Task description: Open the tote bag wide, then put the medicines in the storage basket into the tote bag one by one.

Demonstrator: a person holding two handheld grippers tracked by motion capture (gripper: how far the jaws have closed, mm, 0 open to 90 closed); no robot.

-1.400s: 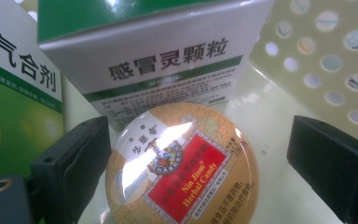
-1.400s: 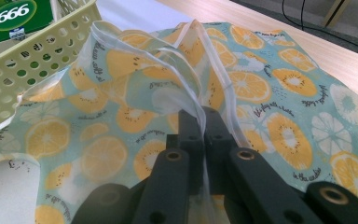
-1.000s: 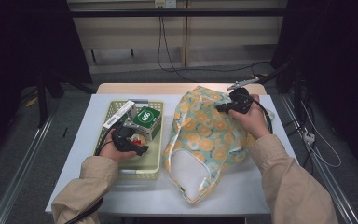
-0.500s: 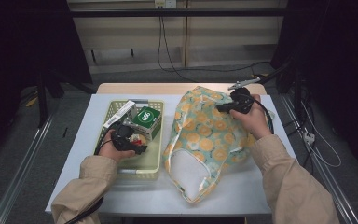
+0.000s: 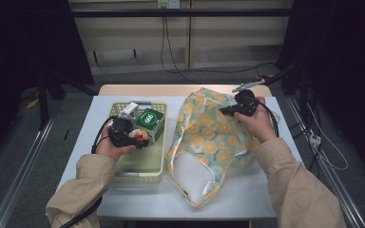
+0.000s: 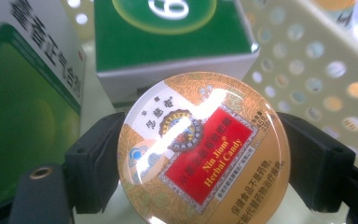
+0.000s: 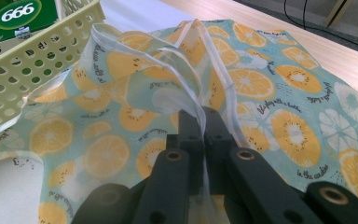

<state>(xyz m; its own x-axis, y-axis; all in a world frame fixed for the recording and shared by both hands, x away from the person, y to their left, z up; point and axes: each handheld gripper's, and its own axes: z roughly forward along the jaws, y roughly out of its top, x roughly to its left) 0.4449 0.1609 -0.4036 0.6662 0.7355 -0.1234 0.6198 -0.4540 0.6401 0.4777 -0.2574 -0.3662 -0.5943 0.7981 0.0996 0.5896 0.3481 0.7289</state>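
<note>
My left hand-held gripper (image 6: pixel 200 154) is pinching the round Nin Jiom herbal candy tin (image 6: pixel 203 148) inside the yellow basket (image 5: pixel 145 166), green 666 box (image 6: pixel 168 32) just ahead of it. My right hand-held gripper (image 7: pixel 204 122) is clamped on the white-trimmed edge of the orange-print bag (image 7: pixel 261 88), basket off to its left.

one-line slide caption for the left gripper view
Left gripper clamps a round herbal candy tin inside the basket, green boxes behind.
</note>
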